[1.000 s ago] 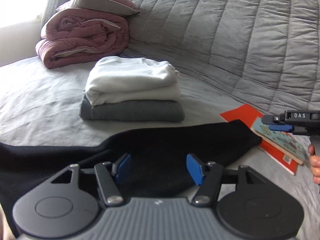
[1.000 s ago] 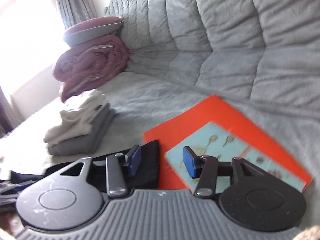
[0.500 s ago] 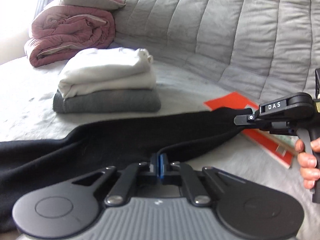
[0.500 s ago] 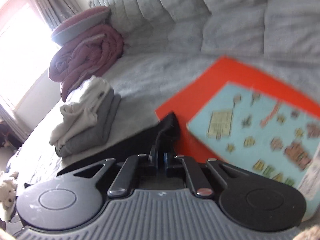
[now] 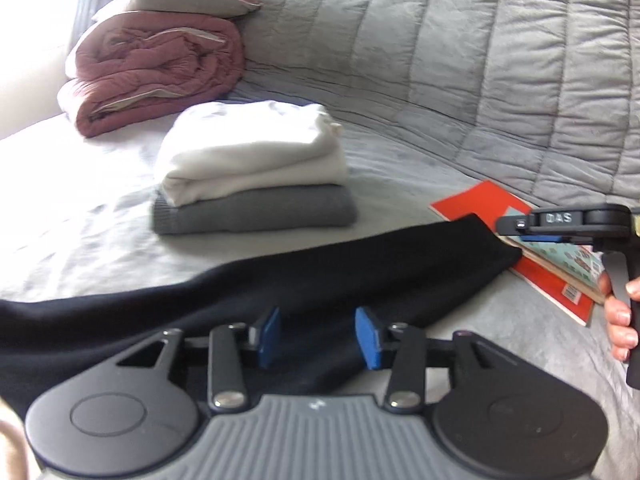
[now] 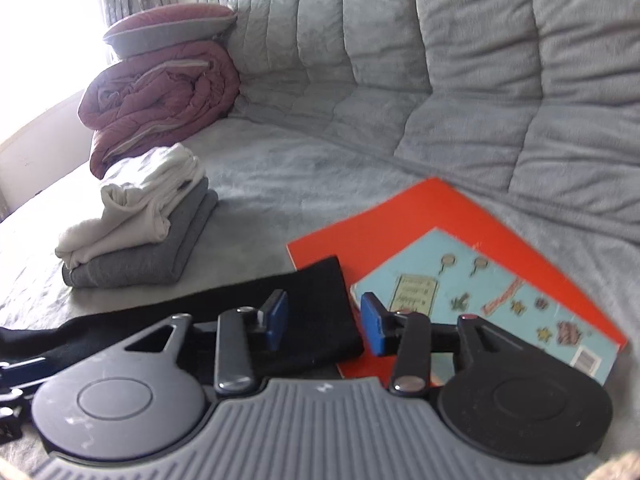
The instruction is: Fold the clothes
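A black garment point(image 5: 280, 280) is lying stretched across the grey bed cover point(image 5: 440, 160), its end overlapping an orange book point(image 6: 400, 224). The left gripper point(image 5: 318, 336) and right gripper point(image 6: 324, 322) are hovering above it, jaws just reopened, gripping nothing.

The right tongs point(image 5: 532, 236) bear "DAS" on the arm; the blue booklet's point(image 6: 496, 308) print is too blurred to read.
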`<state>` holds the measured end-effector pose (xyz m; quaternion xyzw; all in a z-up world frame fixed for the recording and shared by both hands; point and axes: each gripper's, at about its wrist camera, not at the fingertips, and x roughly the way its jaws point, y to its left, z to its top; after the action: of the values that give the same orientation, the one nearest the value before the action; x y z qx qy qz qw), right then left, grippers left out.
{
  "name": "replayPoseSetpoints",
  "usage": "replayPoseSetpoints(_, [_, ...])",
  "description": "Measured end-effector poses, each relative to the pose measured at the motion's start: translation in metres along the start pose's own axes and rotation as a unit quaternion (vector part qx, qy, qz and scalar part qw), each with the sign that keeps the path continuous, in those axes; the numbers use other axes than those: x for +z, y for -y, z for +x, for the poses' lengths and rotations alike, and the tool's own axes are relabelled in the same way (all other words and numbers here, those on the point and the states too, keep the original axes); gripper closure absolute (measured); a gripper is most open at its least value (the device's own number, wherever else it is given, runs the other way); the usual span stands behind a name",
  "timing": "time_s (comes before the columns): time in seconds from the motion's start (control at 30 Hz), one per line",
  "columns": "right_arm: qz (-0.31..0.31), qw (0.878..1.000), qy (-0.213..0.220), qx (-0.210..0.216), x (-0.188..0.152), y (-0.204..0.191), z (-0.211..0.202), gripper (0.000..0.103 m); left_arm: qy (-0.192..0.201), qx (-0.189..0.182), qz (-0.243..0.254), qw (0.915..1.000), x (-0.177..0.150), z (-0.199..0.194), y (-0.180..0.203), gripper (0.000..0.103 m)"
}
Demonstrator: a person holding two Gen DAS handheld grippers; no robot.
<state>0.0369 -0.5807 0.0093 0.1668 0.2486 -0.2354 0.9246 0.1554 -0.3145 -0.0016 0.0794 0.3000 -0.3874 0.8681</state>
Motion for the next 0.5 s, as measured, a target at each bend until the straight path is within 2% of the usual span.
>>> replayPoseSetpoints(0.23, [-0.006, 0.998, 0.000, 0.058, -0.001, -0.023, 0.004, 0.058, 0.003, 0.069, -0.036, 0.9969, 0.006, -0.023, -0.071, 0.048])
replayPoseSetpoints(0.5, [-0.062, 0.992, -0.001, 0.111, -0.010, -0.073, 0.016, 0.058, 0.014, 0.133, -0.096, 0.9863, -0.004, -0.044, -0.162, 0.045])
